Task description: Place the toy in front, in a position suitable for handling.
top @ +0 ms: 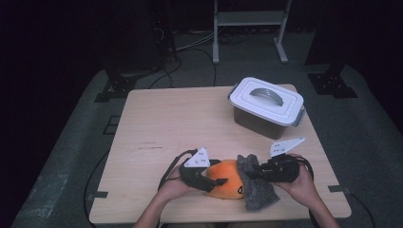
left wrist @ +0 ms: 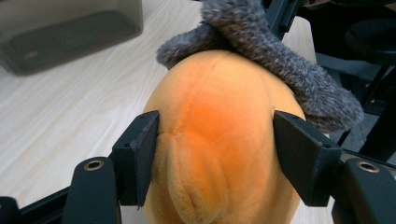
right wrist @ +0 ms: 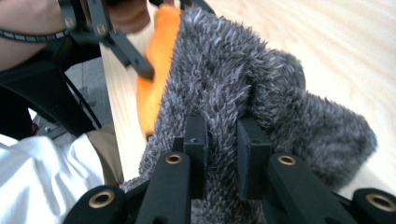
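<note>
The orange plush toy [left wrist: 219, 140] lies near the front edge of the desk [top: 180, 123], between the two grippers, with the grey fuzzy cloth [right wrist: 261, 93] draped against its far end. The left gripper [left wrist: 217, 154] has the toy between its fingers [left wrist: 142, 154], both pads pressing its sides, grasping it. The right gripper [right wrist: 222, 154] is clenched on a fold of the cloth. The toy's underside and the dark marking on it are hard to make out. A lidded grey box [top: 267, 107] stands well apart at the desk's far right.
</note>
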